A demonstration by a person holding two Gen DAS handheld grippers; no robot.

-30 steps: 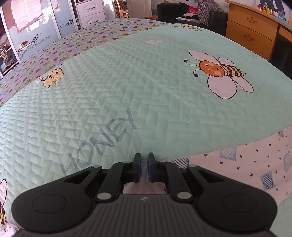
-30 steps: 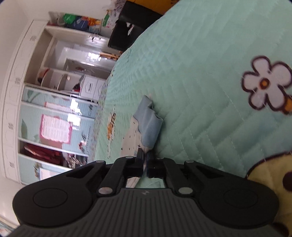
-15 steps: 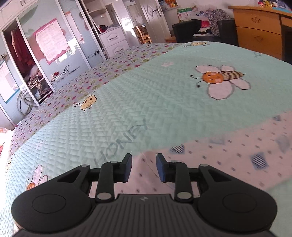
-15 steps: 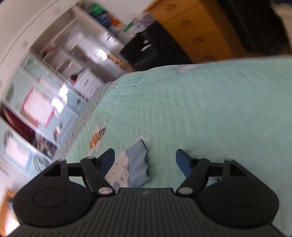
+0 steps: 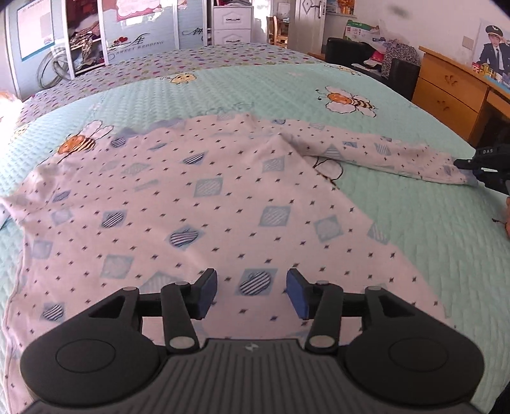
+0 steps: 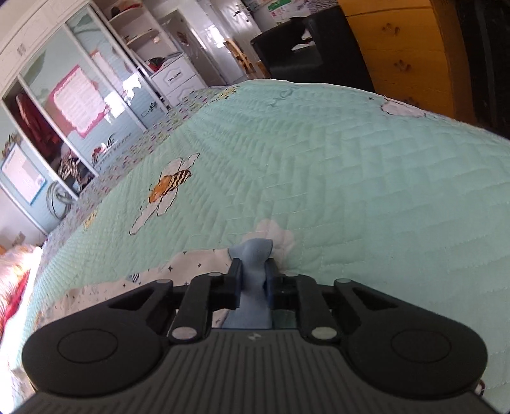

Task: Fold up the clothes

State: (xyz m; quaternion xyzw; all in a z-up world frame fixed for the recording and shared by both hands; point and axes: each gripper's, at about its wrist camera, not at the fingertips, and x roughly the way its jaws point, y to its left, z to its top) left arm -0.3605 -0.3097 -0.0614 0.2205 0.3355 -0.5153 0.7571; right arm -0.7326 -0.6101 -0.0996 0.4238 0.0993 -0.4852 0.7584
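Observation:
A white long-sleeved shirt (image 5: pixel 197 197) with blue diamond prints lies spread flat on the mint quilted bed. My left gripper (image 5: pixel 251 291) is open and empty, hovering above the shirt's near part. One sleeve (image 5: pixel 376 153) stretches out to the right. My right gripper (image 6: pixel 252 280) is shut on the sleeve's blue cuff (image 6: pixel 253 254); it also shows at the right edge of the left wrist view (image 5: pixel 475 170). The rest of the shirt (image 6: pixel 153 280) trails off to the left in the right wrist view.
The bedspread (image 5: pixel 287 86) has bee prints and a purple patterned band at the far side. A wooden dresser (image 5: pixel 446 86) and a dark chair (image 5: pixel 347 54) stand at the right. Wardrobes (image 5: pixel 140 25) line the back wall.
My left gripper let go of the shirt, opened wide and pulled back and up. My right gripper opened, then shut on the blue sleeve cuff.

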